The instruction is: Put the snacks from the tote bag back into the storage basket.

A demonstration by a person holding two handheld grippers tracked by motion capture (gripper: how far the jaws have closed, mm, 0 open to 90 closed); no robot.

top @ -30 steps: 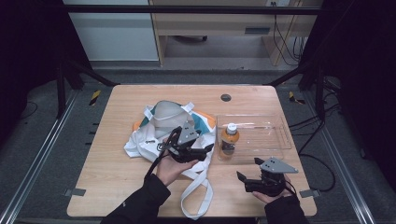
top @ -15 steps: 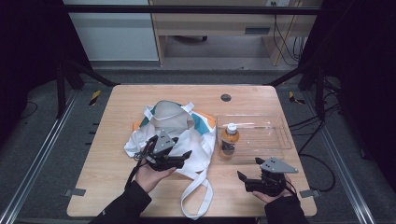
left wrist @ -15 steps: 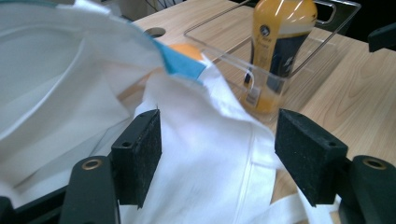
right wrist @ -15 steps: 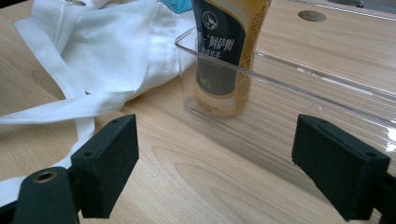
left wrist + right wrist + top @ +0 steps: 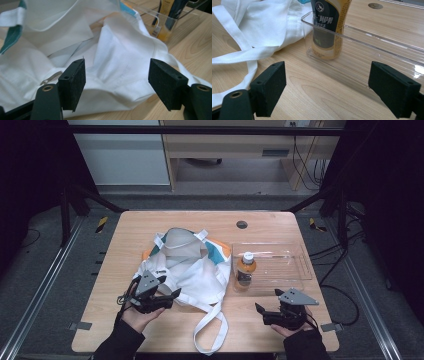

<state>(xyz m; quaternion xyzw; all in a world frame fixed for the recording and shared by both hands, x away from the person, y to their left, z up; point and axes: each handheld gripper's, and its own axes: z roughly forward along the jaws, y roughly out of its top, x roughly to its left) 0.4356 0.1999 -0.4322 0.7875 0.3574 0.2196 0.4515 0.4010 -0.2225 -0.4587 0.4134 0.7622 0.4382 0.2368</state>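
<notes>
A clear plastic tray (image 5: 295, 270) sits near the right edge of the table (image 5: 125, 235). One bottle (image 5: 245, 270) of orange drink stands upright in the tray's left end. It has a white cap and a dark label. The rest of the tray holds nothing else.

A white cloth bag (image 5: 192, 270) lies in the middle of the table, just beside the tray. It is soft and crumpled. It has teal and orange patches near its top, and its mouth gapes open toward the far edge. A long white strap (image 5: 210, 332) loops down to the near edge.

The left gripper (image 5: 167, 296) is by the bag's near left side. Its jaws have just been opening and now stand wide apart. In the left gripper view, the bag's white cloth (image 5: 120, 67) lies just past the jaws, and nothing is pinched between them.

The right gripper (image 5: 259, 312) rests near the near right corner. Its jaws are wide open and hold nothing. It points at the bottle (image 5: 328, 27) and the tray (image 5: 372, 50), which stand a little way off.
</notes>
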